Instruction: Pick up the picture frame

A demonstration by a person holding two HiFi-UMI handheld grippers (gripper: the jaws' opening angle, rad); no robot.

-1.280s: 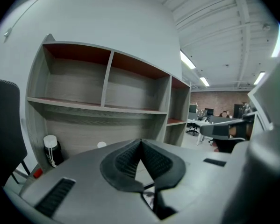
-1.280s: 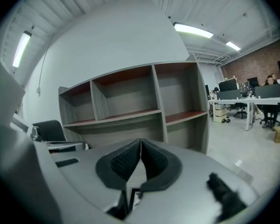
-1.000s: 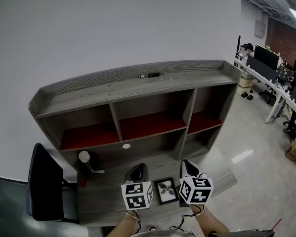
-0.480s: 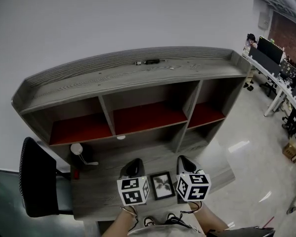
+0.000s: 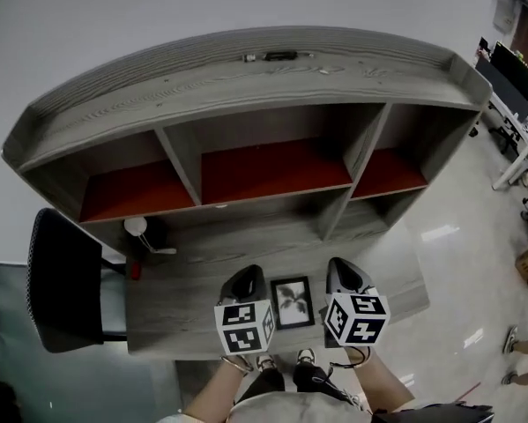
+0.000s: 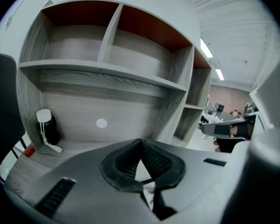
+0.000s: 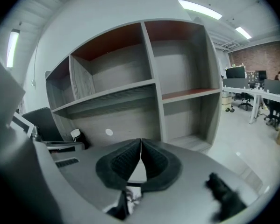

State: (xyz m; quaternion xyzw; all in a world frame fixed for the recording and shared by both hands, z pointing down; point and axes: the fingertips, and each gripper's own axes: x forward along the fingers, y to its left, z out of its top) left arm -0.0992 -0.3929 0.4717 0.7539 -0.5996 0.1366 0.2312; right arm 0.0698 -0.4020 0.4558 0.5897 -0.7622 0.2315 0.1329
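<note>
Here both the left gripper (image 5: 248, 278) and right gripper (image 5: 342, 271) have jaws clenched on nothing. Between them, just beside each, the frame (image 5: 292, 301) lies flat on the counter (image 5: 184, 324). It looks light, stiff, likely glazed and slick, so grip its border at opposite edges, gently. Beyond stand the shelves (image 5: 272, 170).

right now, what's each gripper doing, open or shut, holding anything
Left gripper: closed, holding nothing.
Right gripper: closed, holding nothing.
</note>
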